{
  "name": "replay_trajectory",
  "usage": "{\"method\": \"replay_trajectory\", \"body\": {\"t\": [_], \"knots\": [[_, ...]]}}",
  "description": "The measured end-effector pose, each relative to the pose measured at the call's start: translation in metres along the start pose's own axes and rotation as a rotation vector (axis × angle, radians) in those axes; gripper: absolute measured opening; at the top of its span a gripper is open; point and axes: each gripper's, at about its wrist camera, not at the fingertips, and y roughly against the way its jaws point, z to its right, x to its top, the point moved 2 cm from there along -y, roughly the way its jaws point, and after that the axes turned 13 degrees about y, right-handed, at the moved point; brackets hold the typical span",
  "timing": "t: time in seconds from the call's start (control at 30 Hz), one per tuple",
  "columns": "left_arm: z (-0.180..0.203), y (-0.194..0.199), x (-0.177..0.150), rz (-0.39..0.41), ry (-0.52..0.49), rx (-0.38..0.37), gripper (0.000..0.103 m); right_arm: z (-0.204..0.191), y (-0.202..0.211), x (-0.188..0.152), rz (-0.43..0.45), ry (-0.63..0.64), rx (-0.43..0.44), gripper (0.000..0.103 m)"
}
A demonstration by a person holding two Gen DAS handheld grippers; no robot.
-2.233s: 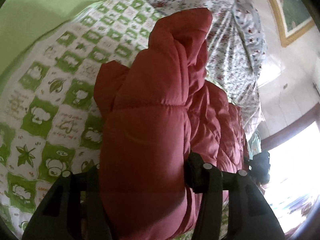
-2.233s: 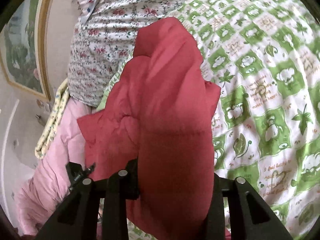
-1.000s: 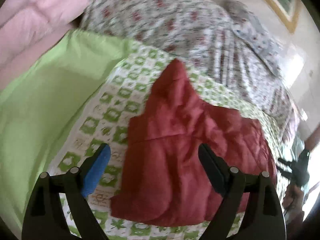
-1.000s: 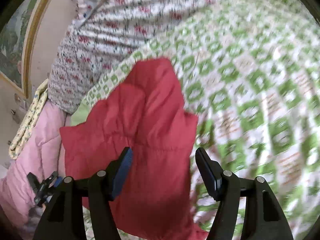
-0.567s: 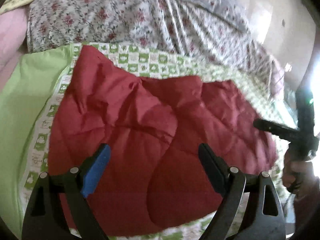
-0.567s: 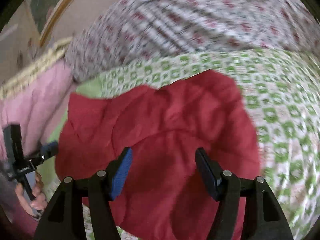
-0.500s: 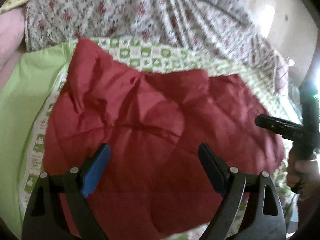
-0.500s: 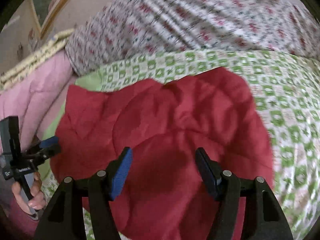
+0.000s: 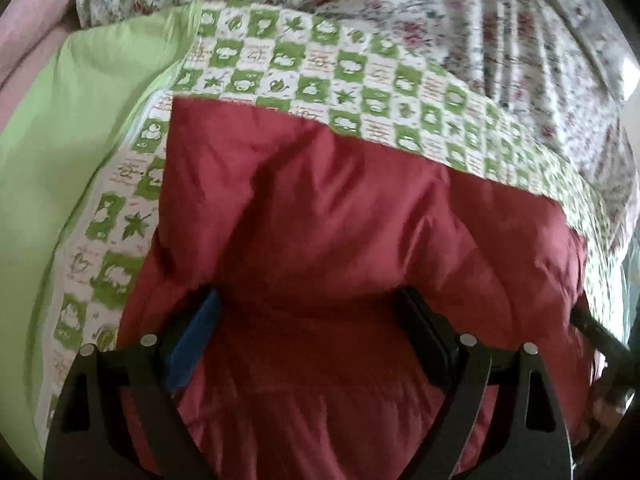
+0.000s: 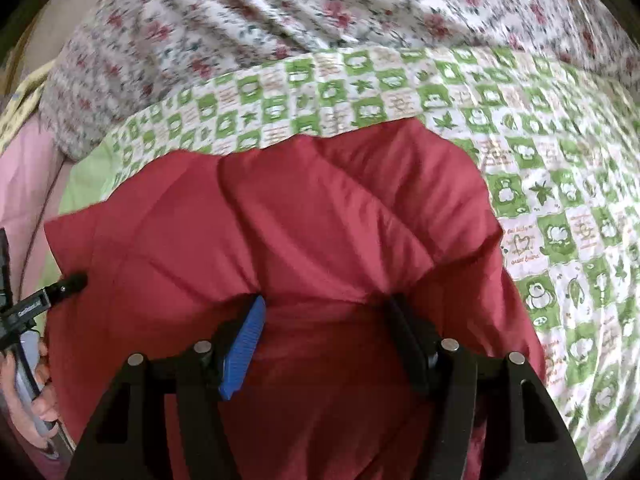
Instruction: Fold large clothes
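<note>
A dark red padded jacket [image 9: 320, 208] lies spread on the green-checked bed sheet [image 9: 340, 68]. My left gripper [image 9: 308, 294] stands wide open right on it. Its fingertips sink into the padding and a ridge of fabric bulges between them. The right wrist view shows the same jacket [image 10: 300, 208], with my right gripper [image 10: 326, 300] open over its near part. A puckered fold lies between its blue pad [image 10: 244, 344] and its black pad. The left gripper's tip [image 10: 60, 286] touches the jacket's left corner, held by a hand [image 10: 36, 400].
A floral quilt [image 10: 280, 12] is heaped at the far side of the bed. Plain green sheet [image 9: 60, 140] lies to the left of the jacket. A pink quilt [image 10: 24, 168] sits beyond it. The checked sheet [image 10: 560, 220] stretches to the right.
Both grippers have dropped onto the spread jacket, which now fills the lower half of each view. Their fingertips now dig into the fabric instead of hovering above it.
</note>
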Motion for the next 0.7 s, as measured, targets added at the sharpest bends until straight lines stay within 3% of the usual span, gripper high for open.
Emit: {"method": "replay_trajectory", "body": {"t": [0.27,0.37,0.53,0.7], "knots": [[-0.002,-0.021,0.031,-0.013,0.072,-0.001,0.09,0.025,-0.011,0.002,0.007,-0.124,0.032,0.063],[-0.003,-0.009,0.032,-0.011,0.071,-0.023,0.089,0.028,-0.013,0.001,0.007,-0.132,0.029,0.063],[0.004,0.046,-0.002,0.045,-0.011,-0.104,0.089,0.027,-0.015,0.001,0.01,-0.114,0.013,0.063],[0.004,0.104,-0.07,0.087,-0.092,-0.188,0.089,0.026,-0.011,0.002,0.015,-0.114,0.007,0.063]]}}
